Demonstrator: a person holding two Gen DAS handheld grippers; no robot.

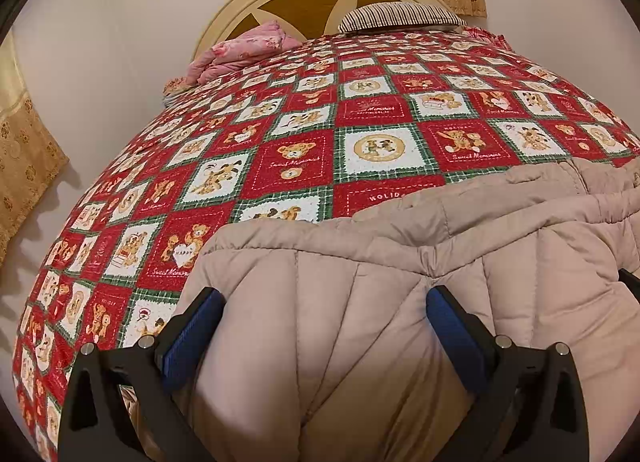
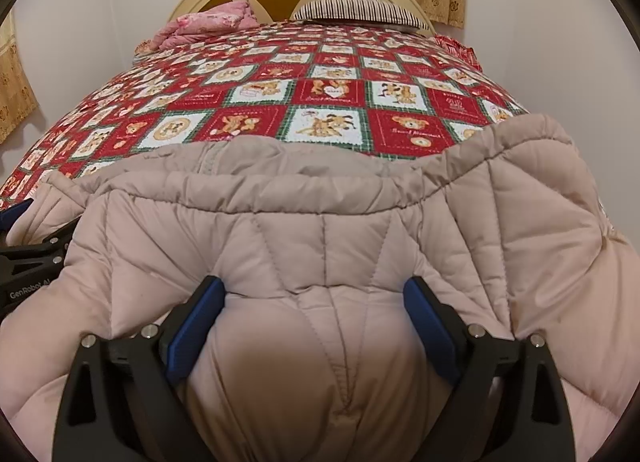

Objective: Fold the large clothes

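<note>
Jacket, a puffy beige quilted one, is lying at the near end of the bed, on the red teddy-bear quilt.

Through the left wrist camera, my left hand-held gripper is standing with its jaws spread wide, quilted fabric bulging up between the blue pads; whether they are pinching it I cannot tell, so I am calling it open.

Through the right wrist camera, my right hand-held gripper is likewise spread over a thick mound of jacket, with the left tool showing at the left edge.

To fold well, I am judging that both sides should bite a thin edge layer, not the padded bulk, then lift evenly so the slippery shell is not sliding.
</note>
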